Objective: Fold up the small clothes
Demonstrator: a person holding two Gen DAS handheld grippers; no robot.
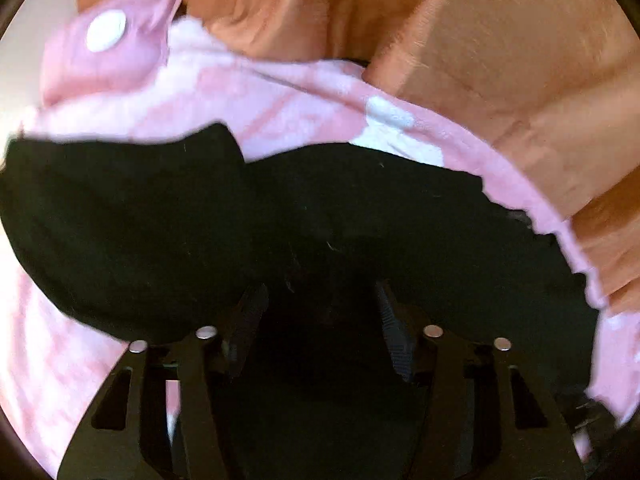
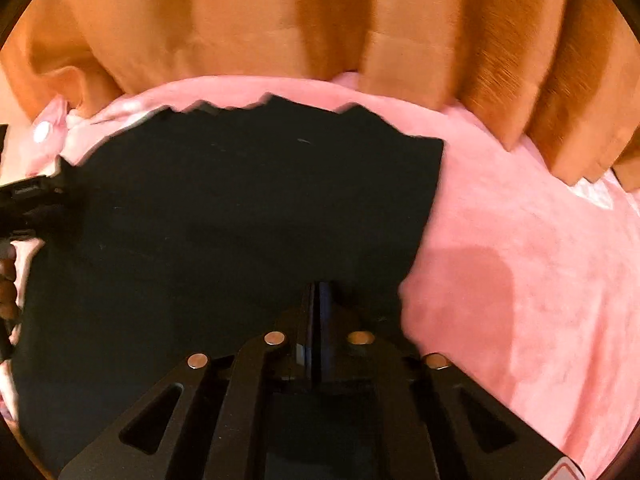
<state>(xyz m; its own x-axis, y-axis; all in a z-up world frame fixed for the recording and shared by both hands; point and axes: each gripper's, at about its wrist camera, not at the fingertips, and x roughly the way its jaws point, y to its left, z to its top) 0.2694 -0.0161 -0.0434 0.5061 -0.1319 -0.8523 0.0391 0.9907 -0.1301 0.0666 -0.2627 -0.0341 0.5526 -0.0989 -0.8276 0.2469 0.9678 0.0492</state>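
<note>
black cloth [image 1: 168, 216] fills my left view, spread on the pink blanket [image 1: 280, 100]; my left gripper [image 1: 316, 316] stands open over it. only my right view shows the right gripper [image 2: 320, 300] closed on the cloth's near edge. one cloth, one blanket, orange curtain [image 2: 280, 20] behind.
</note>
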